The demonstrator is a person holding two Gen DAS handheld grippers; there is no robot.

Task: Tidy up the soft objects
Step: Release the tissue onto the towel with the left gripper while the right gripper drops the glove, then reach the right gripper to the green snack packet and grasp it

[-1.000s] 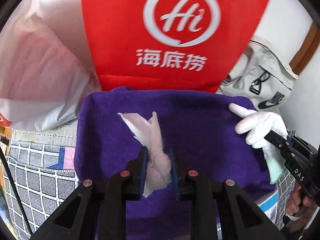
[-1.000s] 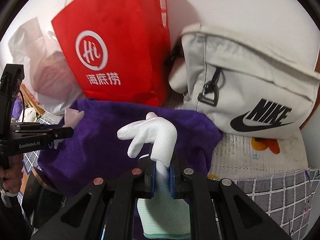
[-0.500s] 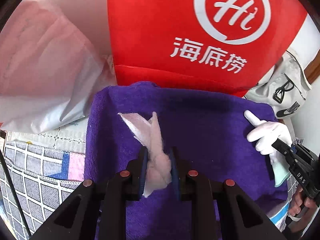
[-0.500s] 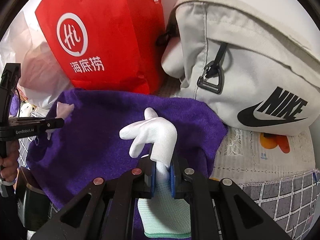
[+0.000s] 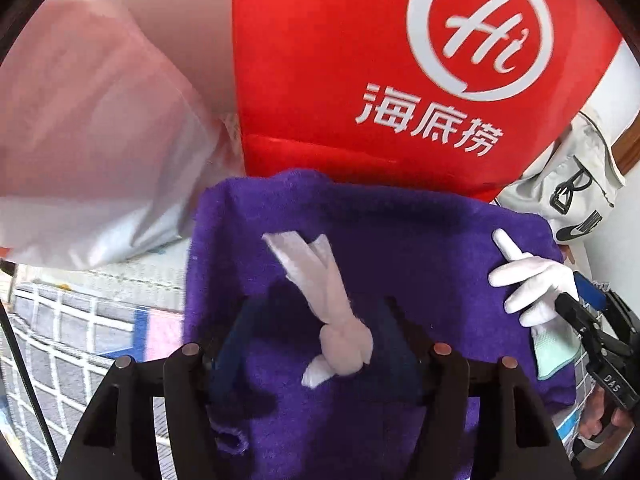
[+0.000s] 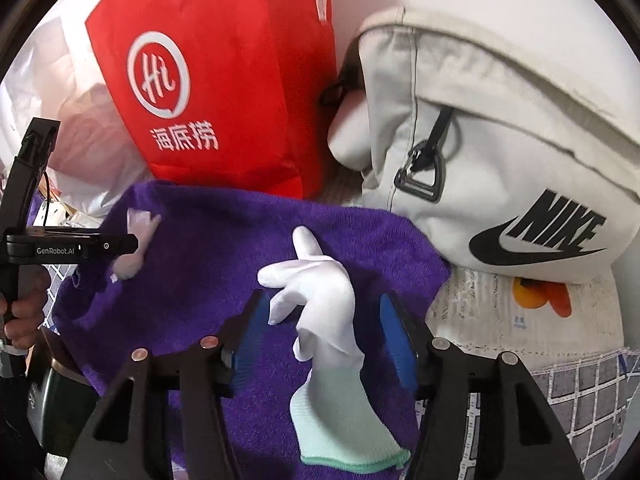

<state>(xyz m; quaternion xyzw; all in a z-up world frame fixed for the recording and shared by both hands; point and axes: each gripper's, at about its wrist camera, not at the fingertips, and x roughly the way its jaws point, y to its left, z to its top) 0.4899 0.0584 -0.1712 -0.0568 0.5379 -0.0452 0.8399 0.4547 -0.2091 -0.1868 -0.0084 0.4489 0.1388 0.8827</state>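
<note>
A purple towel (image 5: 400, 248) lies spread below a red bag; it also shows in the right wrist view (image 6: 224, 248). A pale pink knotted cloth (image 5: 336, 328) lies on it between the wide-open jaws of my left gripper (image 5: 316, 340). A white glove with a mint cuff (image 6: 320, 320) lies on the towel between the wide-open jaws of my right gripper (image 6: 320, 336). The glove shows at the right of the left wrist view (image 5: 532, 284). The pink cloth shows at the left of the right wrist view (image 6: 134, 248), beside the left gripper's finger.
A red paper bag with a white logo (image 5: 400, 72) stands behind the towel. A translucent plastic bag (image 5: 80, 140) lies at the left. A cream Nike bag (image 6: 500, 160) lies at the right. A checked cloth (image 5: 80, 328) covers the surface below.
Both grippers have opened and let go: the pink cloth and the white glove now rest free on the purple towel. Both cameras moved closer to the bags.
</note>
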